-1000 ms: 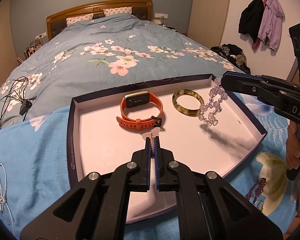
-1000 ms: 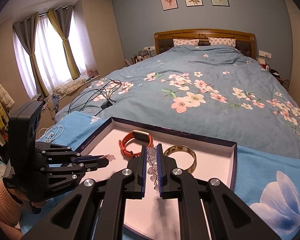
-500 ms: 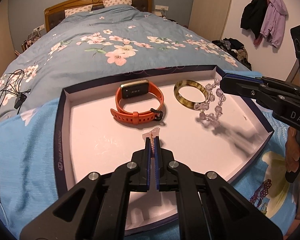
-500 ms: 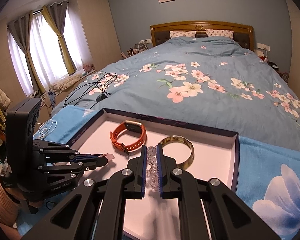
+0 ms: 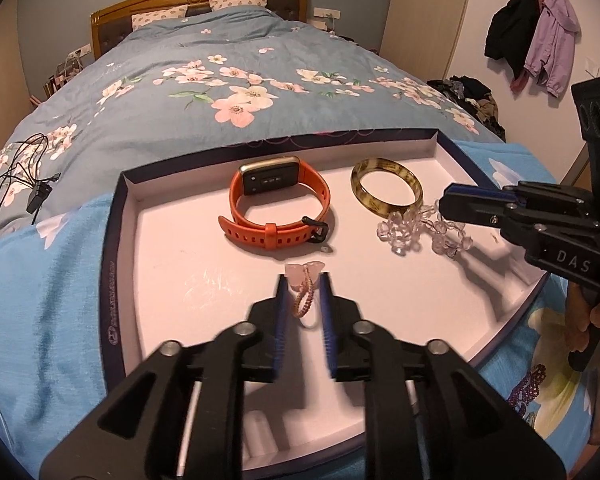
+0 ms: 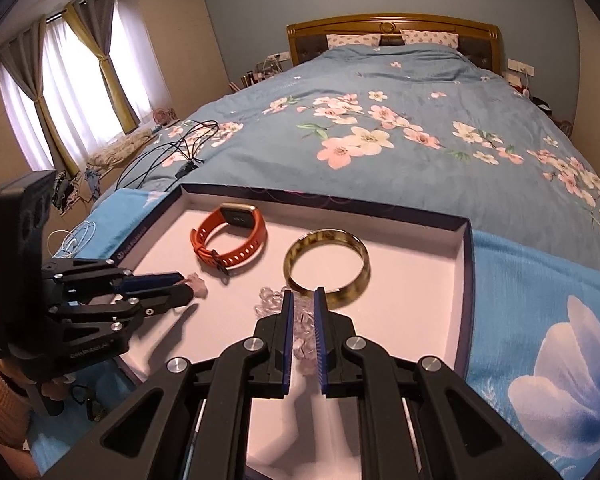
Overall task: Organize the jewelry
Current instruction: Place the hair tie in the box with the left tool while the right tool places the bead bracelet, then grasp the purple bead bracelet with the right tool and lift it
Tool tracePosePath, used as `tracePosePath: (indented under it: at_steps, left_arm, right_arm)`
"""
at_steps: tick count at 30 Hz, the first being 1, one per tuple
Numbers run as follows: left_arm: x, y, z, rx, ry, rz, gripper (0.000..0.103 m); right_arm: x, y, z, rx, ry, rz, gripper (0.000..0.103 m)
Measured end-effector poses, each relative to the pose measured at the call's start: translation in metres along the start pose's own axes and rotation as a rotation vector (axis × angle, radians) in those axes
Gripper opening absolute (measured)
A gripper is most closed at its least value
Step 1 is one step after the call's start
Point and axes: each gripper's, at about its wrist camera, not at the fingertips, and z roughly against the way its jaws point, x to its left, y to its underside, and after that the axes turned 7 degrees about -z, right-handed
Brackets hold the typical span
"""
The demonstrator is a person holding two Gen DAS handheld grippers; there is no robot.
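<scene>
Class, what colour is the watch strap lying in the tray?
Orange; the watch strap shows best in the left wrist view.

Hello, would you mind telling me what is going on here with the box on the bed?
A person with two handheld grippers is sorting jewelry into a shallow box. The left gripper has opened around a pink chain lying on the box floor. The right gripper is open around a clear bead bracelet, beside an orange watch and a bangle.

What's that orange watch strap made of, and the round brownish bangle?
The orange watch strap looks like matte rubber or silicone: it bends softly and has punched holes. The bangle looks like glossy resin or horn, mottled brown and yellow, slightly see-through; I can't tell which.
</scene>
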Motion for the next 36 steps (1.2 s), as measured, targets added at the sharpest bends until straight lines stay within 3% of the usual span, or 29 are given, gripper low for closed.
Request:
tracePosePath:
  at_steps: [6,7,9,12,13,15,22,26,34,36]
  left_arm:
    - [0.001,-0.002,0.015,-0.047,-0.029,-0.007,0.035]
    - [-0.001,-0.002,0.020,-0.057,-0.035,-0.010,0.037]
    - [-0.002,-0.002,0.028,-0.073,-0.055,-0.012,0.053]
    - [-0.003,-0.002,0.046,-0.117,-0.071,-0.018,0.057]
    - [-0.004,-0.001,0.053,-0.129,-0.078,-0.021,0.059]
    - [-0.005,0.003,0.068,-0.163,-0.093,-0.025,0.065]
    - [-0.008,0.028,0.117,-0.230,-0.106,-0.035,0.069]
    - [-0.010,0.048,0.131,-0.225,-0.102,-0.038,0.069]
    - [-0.010,0.085,0.147,-0.211,-0.073,-0.028,0.069]
    - [-0.013,0.091,0.148,-0.205,-0.074,-0.035,0.069]
  right_arm:
    - [-0.004,0.002,0.007,-0.008,0.009,-0.012,0.012]
    - [-0.004,0.003,0.009,-0.012,0.010,-0.016,0.018]
    - [-0.006,0.004,0.014,-0.021,0.015,-0.022,0.028]
    - [-0.006,0.007,0.028,-0.049,0.013,-0.039,0.052]
    - [-0.006,0.009,0.033,-0.062,0.006,-0.040,0.053]
    - [-0.003,0.011,0.045,-0.080,-0.005,-0.035,0.053]
    - [0.019,0.037,0.086,-0.107,-0.061,0.060,0.053]
    - [0.027,0.061,0.096,-0.070,-0.058,0.114,0.052]
    - [0.020,0.102,0.084,0.055,-0.016,0.113,0.033]
    - [0.020,0.108,0.083,0.070,-0.006,0.116,0.033]
